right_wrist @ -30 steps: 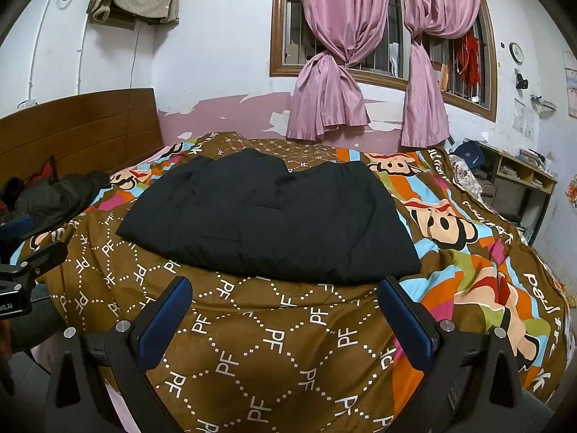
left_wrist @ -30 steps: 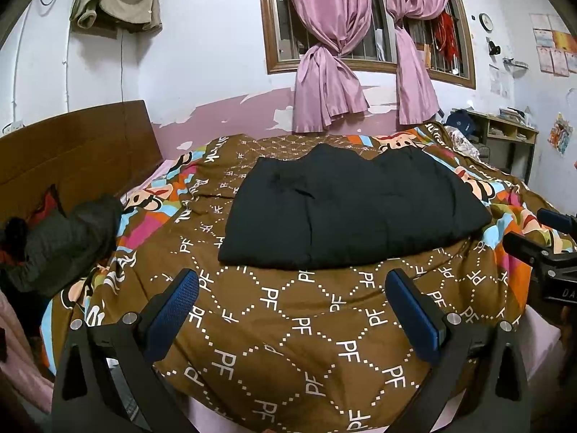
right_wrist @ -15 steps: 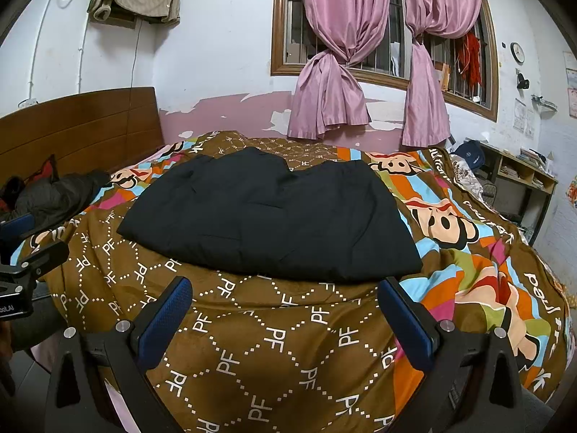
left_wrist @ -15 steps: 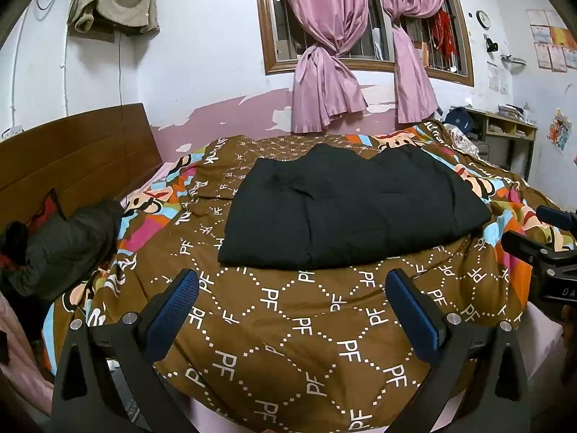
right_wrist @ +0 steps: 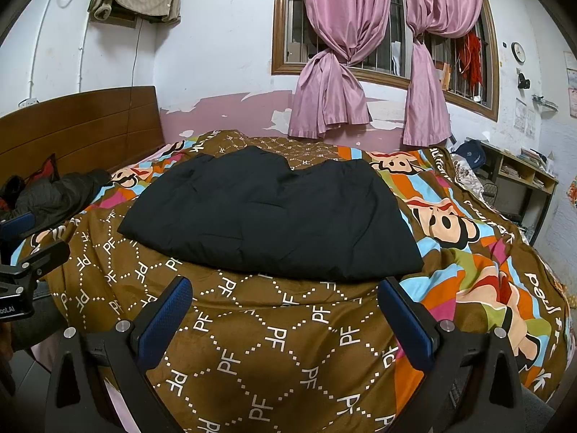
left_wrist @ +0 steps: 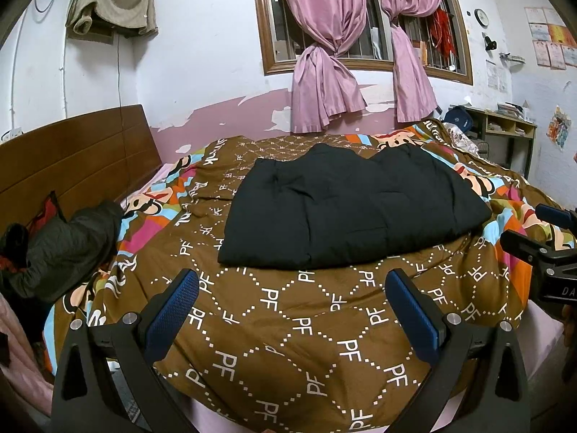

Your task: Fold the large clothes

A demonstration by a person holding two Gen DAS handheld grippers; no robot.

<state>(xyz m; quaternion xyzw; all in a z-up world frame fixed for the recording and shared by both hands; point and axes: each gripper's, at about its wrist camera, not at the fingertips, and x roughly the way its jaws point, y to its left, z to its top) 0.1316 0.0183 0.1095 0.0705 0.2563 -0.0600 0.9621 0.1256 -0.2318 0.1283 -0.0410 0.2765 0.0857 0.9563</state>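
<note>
A black padded garment (left_wrist: 346, 209) (right_wrist: 274, 216) lies folded into a flat rectangle in the middle of the bed, on a brown patterned quilt (left_wrist: 288, 324) (right_wrist: 274, 342). My left gripper (left_wrist: 292, 310) hovers open over the quilt's near edge, short of the garment's front hem, nothing between its blue pads. My right gripper (right_wrist: 285, 314) is likewise open and empty, just in front of the garment's near right edge. Each gripper shows at the side of the other's view: the right gripper (left_wrist: 541, 249) and the left gripper (right_wrist: 25, 245).
A dark grey jacket (left_wrist: 61, 245) is heaped at the bed's left by the wooden headboard (left_wrist: 72, 158). Pink curtains (left_wrist: 324, 72) hang at the barred window behind the bed. A shelf unit (right_wrist: 523, 184) stands at the right wall.
Both views have shifted only slightly; the grippers stay open and the black garment has not moved.
</note>
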